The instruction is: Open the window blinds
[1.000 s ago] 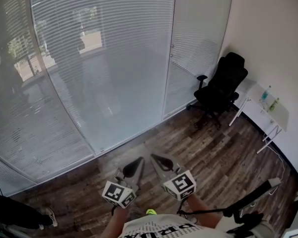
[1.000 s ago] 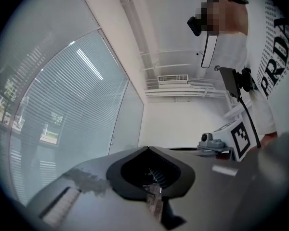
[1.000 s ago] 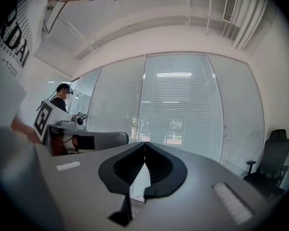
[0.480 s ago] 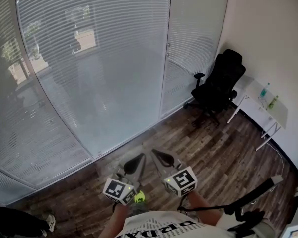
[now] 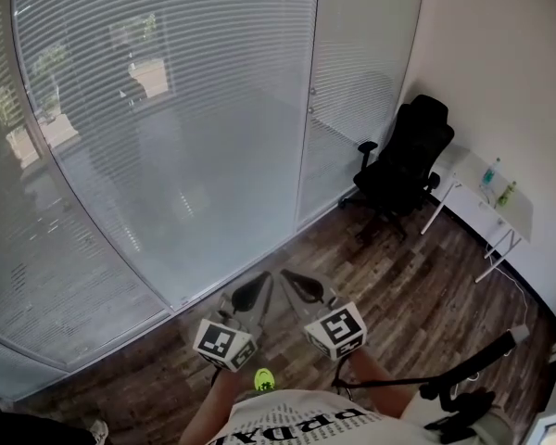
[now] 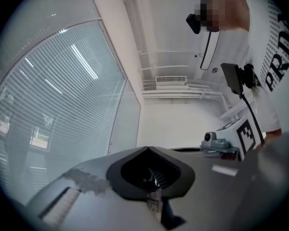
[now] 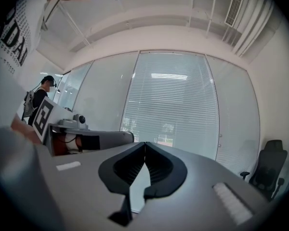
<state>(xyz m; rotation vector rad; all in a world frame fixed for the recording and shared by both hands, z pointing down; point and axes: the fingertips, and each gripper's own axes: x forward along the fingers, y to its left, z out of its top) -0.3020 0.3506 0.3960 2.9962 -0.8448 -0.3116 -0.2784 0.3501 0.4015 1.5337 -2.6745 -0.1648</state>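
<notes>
**Both grippers shut and empty, blinds still out of reach**

The left gripper (image 5: 257, 286) and right gripper (image 5: 290, 284) are held side by side low in the head view. They point at the glazed wall, and each gripper's own view shows its jaws closed tip to tip with nothing between them. The window blinds (image 5: 167, 91) hang fully lowered behind the glass. Their slats are turned nearly flat, and the floor between them and the grippers is bare.

The step in hand appears to be getting to whatever control works the slats. No cord or wand shows. Two small knobs (image 5: 310, 100) sit one above the other on the upright between the wide panel and the narrow one. They may be the slat controls, though they are too small here to be sure. To do this well, I would:

- make for that upright, not the middle of the glass;
- open one gripper before arriving and square it to a single knob;
- close gently and turn slowly, watching the slats;
- keep the other gripper clear of the pane.

Counted:

- two grippers
- two knobs
- three blind-covered panels in the head view
- one black office chair (image 5: 403, 170) in the corner
- one white desk (image 5: 496, 204), carrying two bottles (image 5: 490, 174)
- one other person (image 7: 41, 93), far off in the right gripper view
</notes>
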